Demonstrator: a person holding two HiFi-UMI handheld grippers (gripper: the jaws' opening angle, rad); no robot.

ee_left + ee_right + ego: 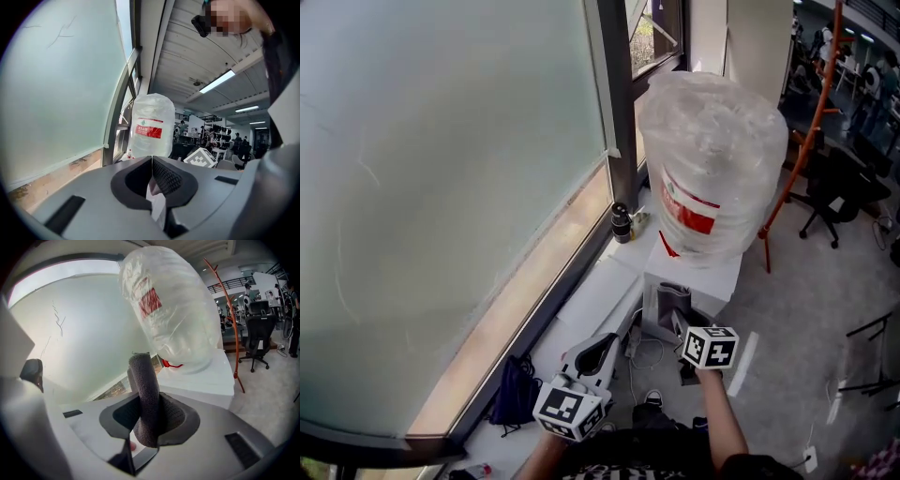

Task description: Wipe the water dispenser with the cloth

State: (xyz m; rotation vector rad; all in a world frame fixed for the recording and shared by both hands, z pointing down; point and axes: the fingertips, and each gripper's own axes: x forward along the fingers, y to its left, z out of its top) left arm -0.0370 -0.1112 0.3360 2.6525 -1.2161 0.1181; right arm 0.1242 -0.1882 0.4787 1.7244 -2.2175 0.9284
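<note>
Right tool [149,420]: we clamp the cloth [143,380] upright, free end ready to meet the dispenser [201,376].
Left tool [152,173]: closed on nothing, low, out of our way.

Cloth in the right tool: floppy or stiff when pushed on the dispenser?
Likely soft yet not limp: the cloth stands upright, folded, above the jaws of the right tool without drooping. Its nubbly pile probably grips rather than slides on the dispenser. The free end may bend over under pressure.
</note>
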